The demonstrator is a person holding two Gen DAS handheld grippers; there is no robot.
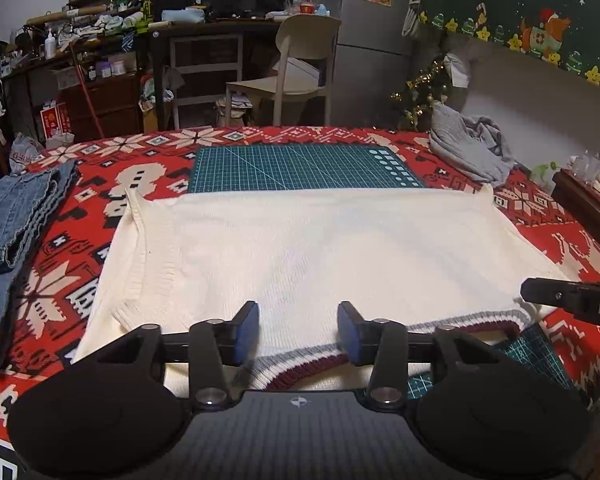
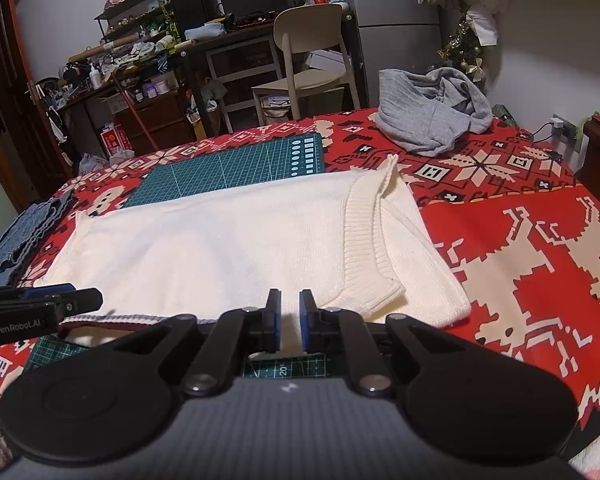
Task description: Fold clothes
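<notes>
A cream knitted sweater (image 1: 300,248) lies flat on the red patterned cloth, folded, with its grey and maroon striped hem (image 1: 312,360) along the near edge. My left gripper (image 1: 298,332) stands open just above that hem, and its blue pads touch nothing. In the right wrist view the sweater (image 2: 220,248) has a ribbed cuff (image 2: 364,248) folded over on its right side. My right gripper (image 2: 290,320) is nearly closed, with the sweater's near edge pinched between its pads. It also shows in the left wrist view as the right gripper (image 1: 528,292) at the sweater's near right corner.
A green cutting mat (image 1: 300,164) lies under the sweater's far side. Folded denim (image 1: 16,216) sits at the left of the table and a crumpled grey garment (image 2: 432,116) at the far right. Behind the table stand a chair (image 1: 300,64) and cluttered desks.
</notes>
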